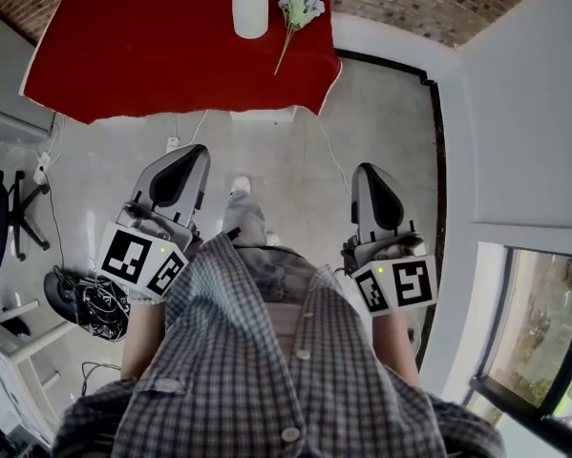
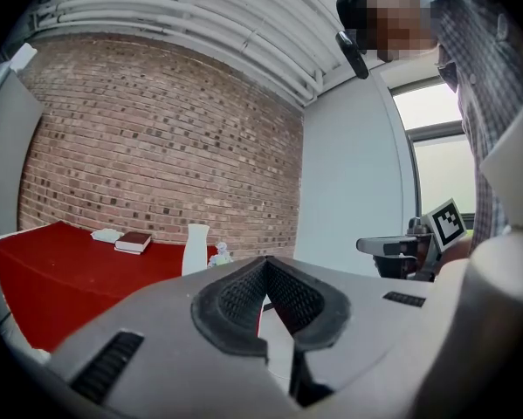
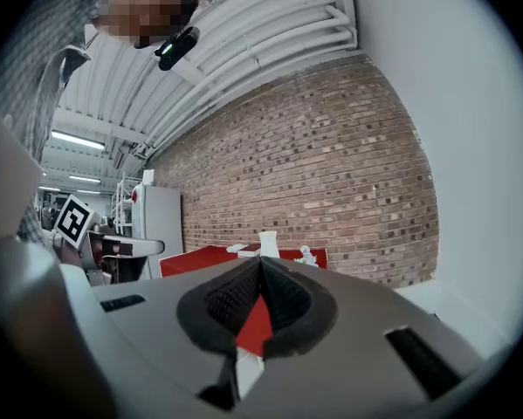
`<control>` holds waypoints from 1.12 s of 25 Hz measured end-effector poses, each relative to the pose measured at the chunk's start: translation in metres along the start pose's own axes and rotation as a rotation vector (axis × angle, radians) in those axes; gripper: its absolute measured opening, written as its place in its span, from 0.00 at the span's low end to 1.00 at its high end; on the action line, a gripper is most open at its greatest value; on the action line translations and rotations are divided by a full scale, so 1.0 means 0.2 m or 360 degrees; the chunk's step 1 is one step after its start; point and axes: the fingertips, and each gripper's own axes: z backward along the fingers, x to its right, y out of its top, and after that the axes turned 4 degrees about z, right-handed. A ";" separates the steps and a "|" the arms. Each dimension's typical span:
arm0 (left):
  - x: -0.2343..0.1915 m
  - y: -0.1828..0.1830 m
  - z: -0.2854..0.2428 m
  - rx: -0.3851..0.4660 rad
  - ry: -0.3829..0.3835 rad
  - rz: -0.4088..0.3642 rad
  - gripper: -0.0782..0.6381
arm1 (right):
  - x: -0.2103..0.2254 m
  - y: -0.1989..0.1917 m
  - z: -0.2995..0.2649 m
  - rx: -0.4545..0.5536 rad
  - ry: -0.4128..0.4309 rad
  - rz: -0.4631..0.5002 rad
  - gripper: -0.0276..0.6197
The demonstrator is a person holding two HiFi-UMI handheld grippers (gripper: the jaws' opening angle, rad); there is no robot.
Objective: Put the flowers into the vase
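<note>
**A:** None of the task is done yet, as I read it. The flowers lie flat on the red tabletop, just beside the white vase, on the side of the right tongs. Their stem points towards the near edge.

**B:** And the vase itself?

**A:** It's upright and probably empty, though it is small in every view, so I can't be sure.

**B:** What are the tongs doing?

**A:** Both are clenched on nothing. The left tongs are closed tight with only air between them, and the right ones are the same. The person holds both about level at the waist, over the floor and well apart from the tabletop.

**B:** So what is left?

**A:** Everything, I'd say: get to the tabletop, release one pair of tongs, take the stem, lift it and lower it into the vase's neck.
</note>
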 end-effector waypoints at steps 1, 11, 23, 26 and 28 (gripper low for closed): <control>-0.01 0.00 -0.02 -0.0002 -0.0013 0.0001 0.12 | 0.01 0.00 -0.01 -0.0004 -0.0004 0.0003 0.05; -0.16 0.06 -0.29 -0.0032 -0.0125 0.0000 0.12 | 0.10 0.05 -0.24 -0.0033 -0.0083 0.0066 0.05; -0.48 0.21 -0.50 -0.0013 -0.0176 -0.0019 0.12 | 0.10 0.14 -0.65 -0.0036 -0.0117 0.0082 0.05; -0.59 0.24 -0.53 -0.0002 -0.0158 -0.0020 0.12 | 0.08 0.16 -0.77 -0.0025 -0.0100 0.0095 0.05; -0.66 0.26 -0.54 0.0005 -0.0145 -0.0018 0.12 | 0.05 0.18 -0.85 -0.0016 -0.0084 0.0115 0.05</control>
